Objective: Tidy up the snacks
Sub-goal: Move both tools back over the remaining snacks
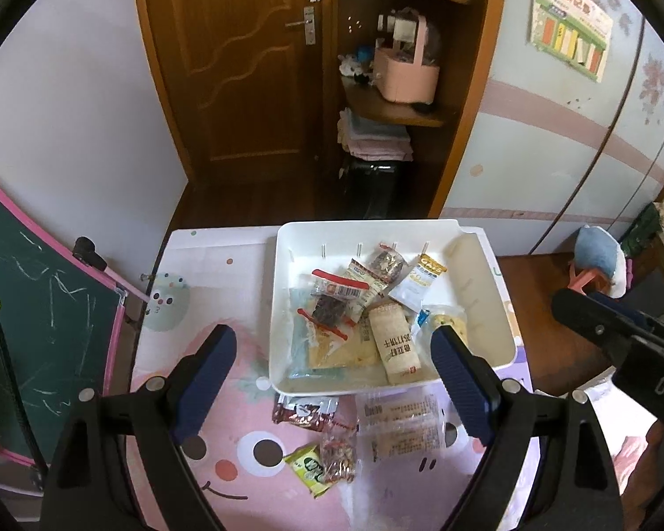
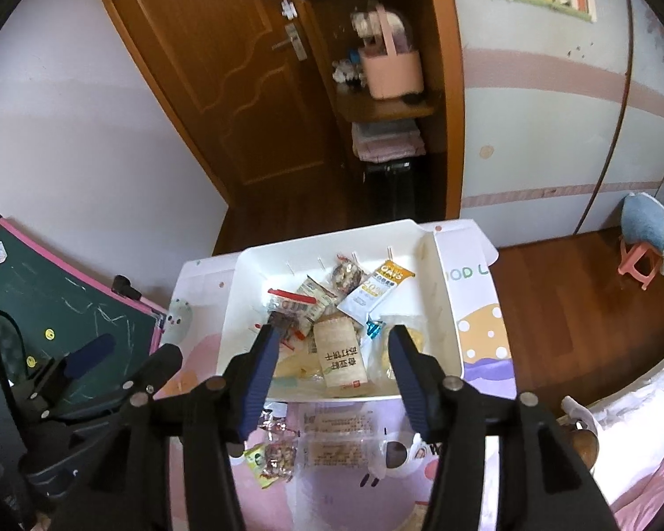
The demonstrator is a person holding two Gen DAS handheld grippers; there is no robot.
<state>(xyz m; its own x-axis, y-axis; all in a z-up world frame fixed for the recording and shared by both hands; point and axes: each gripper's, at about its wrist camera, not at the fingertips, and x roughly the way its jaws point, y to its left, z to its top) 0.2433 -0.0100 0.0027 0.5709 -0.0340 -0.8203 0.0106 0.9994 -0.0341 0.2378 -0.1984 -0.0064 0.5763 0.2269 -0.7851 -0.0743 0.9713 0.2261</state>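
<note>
Just below the white bin (image 1: pixel 500 323), four loose packets lie on the mat, the clear biscuit packet (image 1: pixel 403 425) lengthwise toward the nearer, half-open, empty right gripper (image 2: pixel 332 376); left gripper (image 1: pixel 332 380) wide, empty.

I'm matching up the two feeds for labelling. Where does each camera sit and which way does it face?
Left wrist: on the left tool, angled down at the white bin of snacks; own fingers open, right tool at the right edge.
Right wrist: on the right tool, angled down at the bin; own fingers apart, nothing between them, left tool lower left.
Shared: bin, tan cracker pack, door.
</note>
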